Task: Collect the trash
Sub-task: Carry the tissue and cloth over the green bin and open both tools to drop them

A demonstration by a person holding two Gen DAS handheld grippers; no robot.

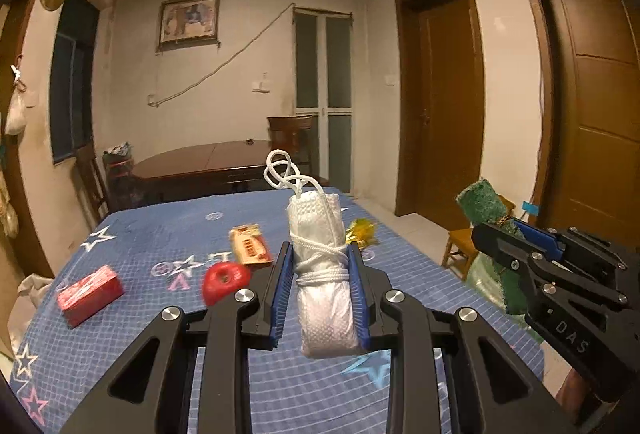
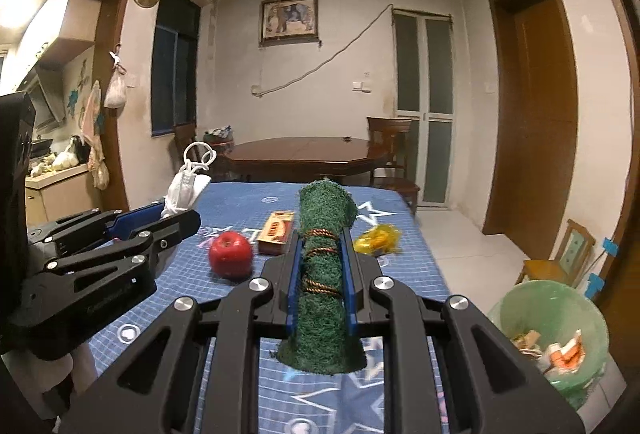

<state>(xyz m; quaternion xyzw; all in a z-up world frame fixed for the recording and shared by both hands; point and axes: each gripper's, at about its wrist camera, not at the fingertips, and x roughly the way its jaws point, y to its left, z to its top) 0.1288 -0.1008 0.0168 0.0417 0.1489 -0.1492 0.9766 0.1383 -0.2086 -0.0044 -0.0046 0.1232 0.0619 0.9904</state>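
Note:
My left gripper (image 1: 320,254) is shut on a rolled white cloth bundle (image 1: 324,274) tied with white cord, held above the blue star tablecloth (image 1: 160,314). My right gripper (image 2: 322,246) is shut on a rolled green scouring pad (image 2: 324,274) bound with brown twine. Each gripper shows in the other's view: the right one (image 1: 520,238) with the green roll, the left one (image 2: 176,214) with the white bundle. On the table lie a red apple (image 2: 231,253), an orange carton (image 2: 276,232), a yellow wrapper (image 2: 378,240) and a red box (image 1: 90,294).
A green bin (image 2: 560,334) lined with a bag and holding scraps stands on the floor right of the table. A small wooden chair (image 2: 560,262) is behind it. A brown dining table (image 2: 304,152) with chairs stands further back.

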